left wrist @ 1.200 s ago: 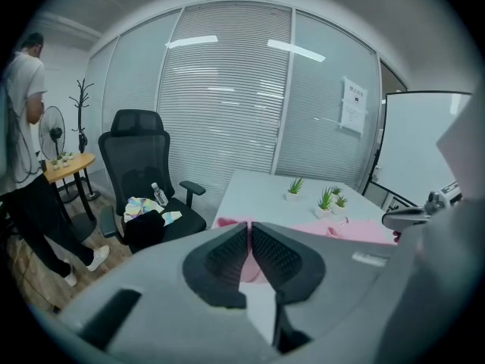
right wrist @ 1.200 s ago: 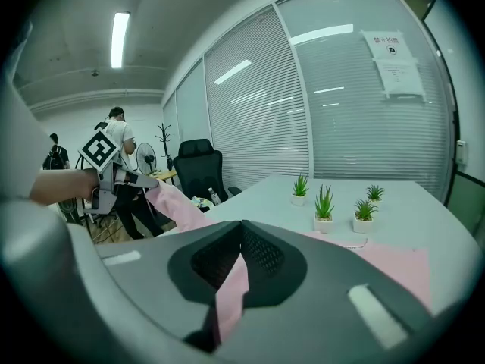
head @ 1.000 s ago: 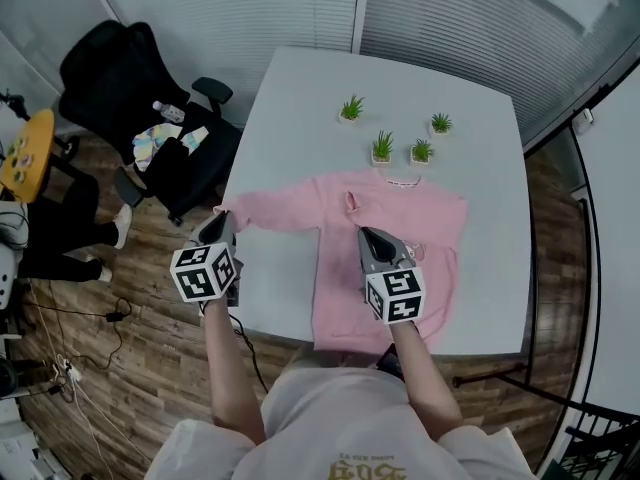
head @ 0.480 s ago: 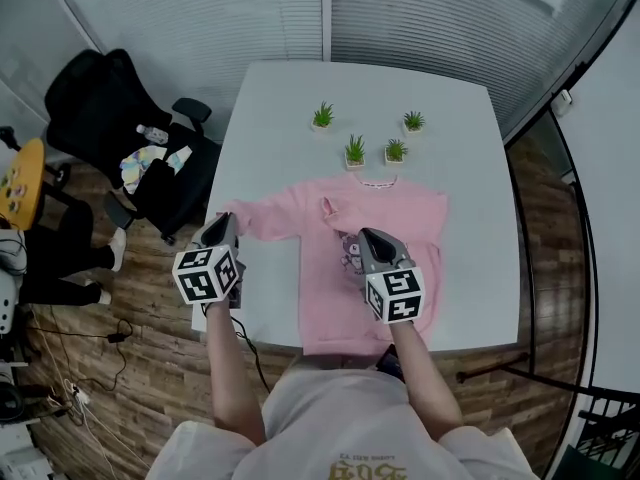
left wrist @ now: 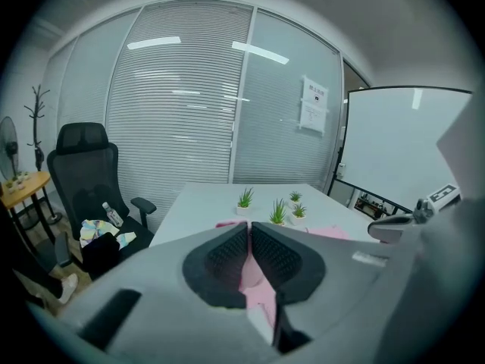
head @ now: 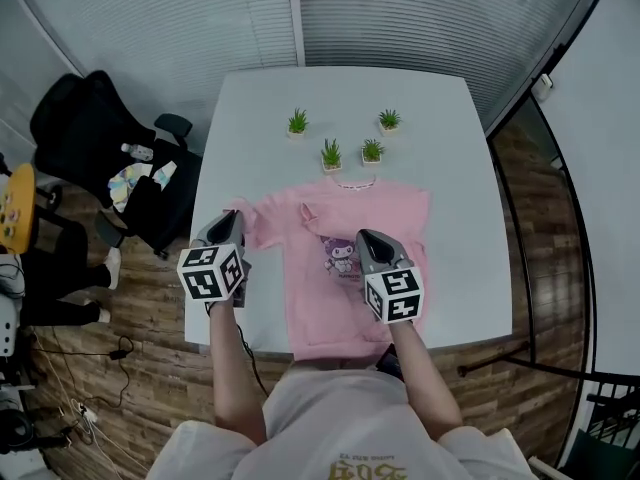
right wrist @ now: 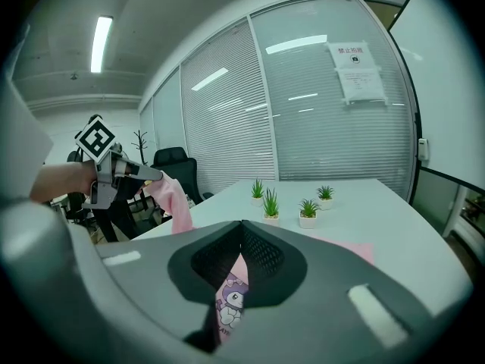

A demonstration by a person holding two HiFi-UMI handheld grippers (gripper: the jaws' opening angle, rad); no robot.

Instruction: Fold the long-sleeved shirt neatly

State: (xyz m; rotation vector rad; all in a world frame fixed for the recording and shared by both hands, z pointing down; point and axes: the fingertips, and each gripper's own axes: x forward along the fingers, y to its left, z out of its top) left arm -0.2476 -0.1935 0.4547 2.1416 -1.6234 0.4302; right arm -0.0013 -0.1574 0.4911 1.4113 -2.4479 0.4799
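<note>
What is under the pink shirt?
The white table; its bare top shows beside and beyond the pink shirt. The part beneath is covered, so anything there cannot be seen.

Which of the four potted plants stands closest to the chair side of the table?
The back-left plant: it sits furthest left in the head view, on the side of the black chair.

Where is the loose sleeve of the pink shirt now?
Head view, left side: the sleeve is pinched in the left gripper above the table's left edge, beside the rest of the shirt.
</note>
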